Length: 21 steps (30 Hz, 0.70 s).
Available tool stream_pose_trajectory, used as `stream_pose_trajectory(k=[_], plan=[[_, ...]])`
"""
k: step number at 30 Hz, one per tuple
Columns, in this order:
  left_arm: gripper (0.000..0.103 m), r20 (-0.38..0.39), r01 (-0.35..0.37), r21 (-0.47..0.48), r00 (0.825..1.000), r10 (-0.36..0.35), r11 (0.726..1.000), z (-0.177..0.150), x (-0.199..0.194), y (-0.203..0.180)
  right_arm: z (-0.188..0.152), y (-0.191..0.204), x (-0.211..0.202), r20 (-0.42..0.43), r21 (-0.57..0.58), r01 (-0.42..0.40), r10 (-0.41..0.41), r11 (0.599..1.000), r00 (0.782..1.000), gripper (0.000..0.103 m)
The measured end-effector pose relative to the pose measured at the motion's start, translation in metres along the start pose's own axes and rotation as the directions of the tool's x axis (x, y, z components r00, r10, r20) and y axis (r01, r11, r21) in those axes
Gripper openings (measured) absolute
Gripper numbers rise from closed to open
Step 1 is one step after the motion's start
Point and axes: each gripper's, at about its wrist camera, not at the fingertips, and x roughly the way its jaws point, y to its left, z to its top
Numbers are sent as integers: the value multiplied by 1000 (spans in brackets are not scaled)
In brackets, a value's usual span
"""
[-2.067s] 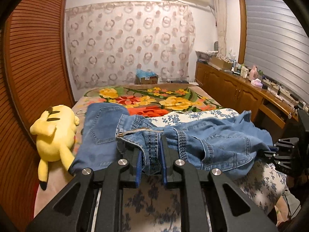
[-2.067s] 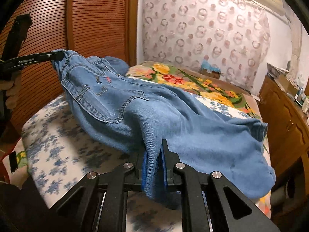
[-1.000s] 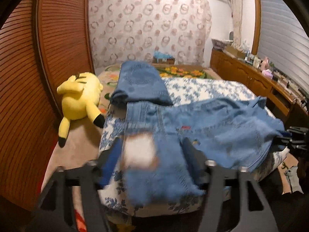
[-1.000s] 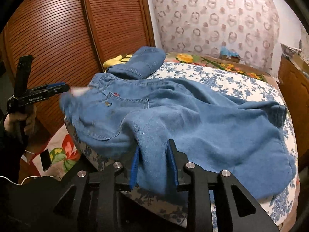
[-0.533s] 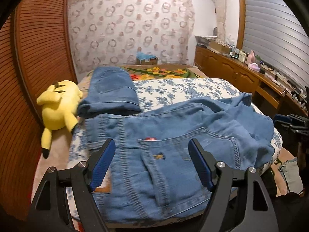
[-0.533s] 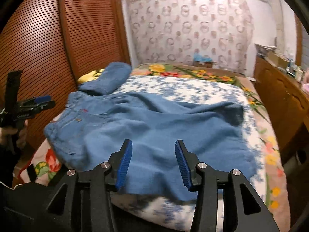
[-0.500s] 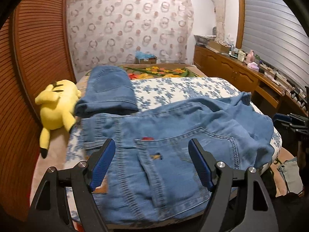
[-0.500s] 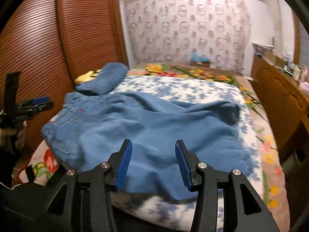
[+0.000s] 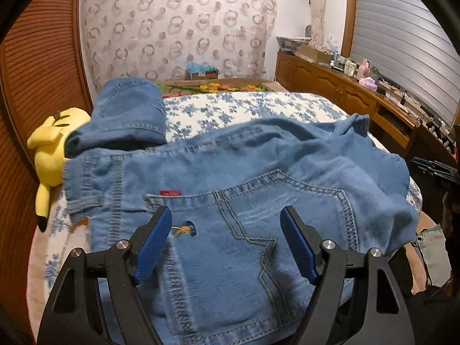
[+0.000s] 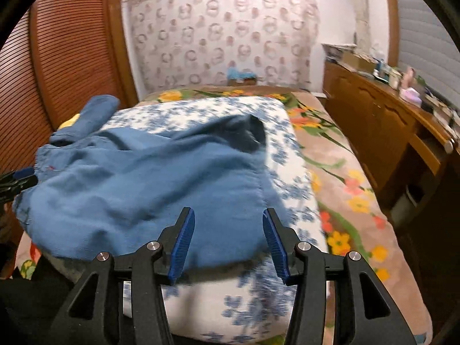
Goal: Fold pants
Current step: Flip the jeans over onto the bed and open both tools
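Note:
Blue jeans (image 9: pixel 230 189) lie spread and rumpled across the blue-flowered quilt (image 9: pixel 247 106) on the bed, back pocket up, waistband toward the left. My left gripper (image 9: pixel 225 224) is open and empty, just above the back pocket. In the right wrist view the jeans (image 10: pixel 143 178) lie ahead of my right gripper (image 10: pixel 227 221), which is open and empty over the leg end near the quilt's front edge. The left gripper also shows in the right wrist view (image 10: pixel 17 179) at the far left.
A second folded pair of jeans (image 9: pixel 126 115) lies at the back left by a yellow plush toy (image 9: pixel 51 149). A wooden slatted wardrobe (image 9: pixel 37 66) stands left. A wooden counter (image 9: pixel 345 92) with small items runs along the right. A floral blanket (image 10: pixel 345 178) covers the bed's right side.
Both grippers have opened and let go of the jeans, which now lie on the quilt. In the last half second both moved closer over the cloth.

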Motion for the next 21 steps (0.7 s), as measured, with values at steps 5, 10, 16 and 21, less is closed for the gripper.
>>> stream_pose_trajectory(k=[5,10,16,21], plan=[[79,-34,12,-12,999,-12,1000,-6,15,-2,3,-13,0,-26,32,44,-43,999,999,52],[79,-62,15,-24,998,-16,1000,-16,26,-4,4,-20,0,-57,44,61,-59,997,997,52],[79,-56,7,-15,998,-8,1000,-21,29,-6,5,-21,-5,-65,66,36,-32,997,997,52],[83,-52,6,-1,999,-6,1000,-22,33,-8,5,-22,6,-71,80,22,-16,997,997,52]])
